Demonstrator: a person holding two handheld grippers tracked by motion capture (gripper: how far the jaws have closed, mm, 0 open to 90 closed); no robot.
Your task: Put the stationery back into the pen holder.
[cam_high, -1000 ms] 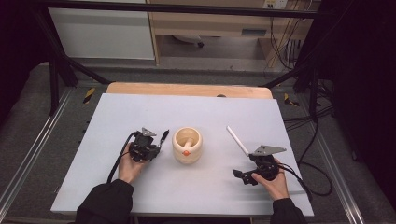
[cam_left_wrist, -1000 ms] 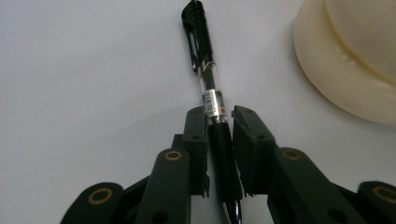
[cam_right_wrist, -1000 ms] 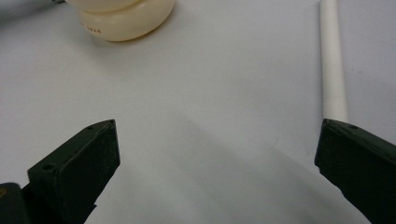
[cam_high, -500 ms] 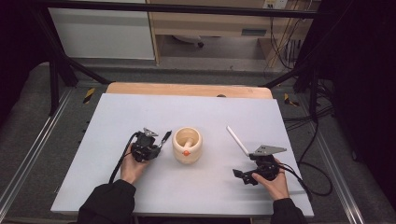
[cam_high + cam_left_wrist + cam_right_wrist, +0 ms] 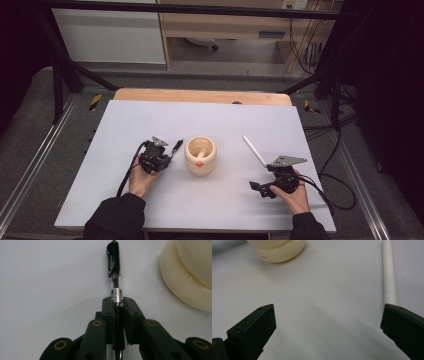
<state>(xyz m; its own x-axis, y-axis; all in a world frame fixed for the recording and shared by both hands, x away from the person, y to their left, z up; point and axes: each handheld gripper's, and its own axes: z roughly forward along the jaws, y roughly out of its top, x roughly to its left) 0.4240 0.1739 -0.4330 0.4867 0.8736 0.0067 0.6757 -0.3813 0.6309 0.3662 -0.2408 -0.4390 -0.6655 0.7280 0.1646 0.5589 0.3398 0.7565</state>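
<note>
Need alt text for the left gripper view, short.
The left gripper is shut on a black pen whose clip end points away over the white table. A cream holder sits at the upper right, apart from the pen.

Small red print low on the wall of the cream holder [image 5: 277, 252], too blurred to read. Barcode sticker with tiny print on the pen [image 5: 116, 293], likewise unreadable. Nothing else lettered.
</note>
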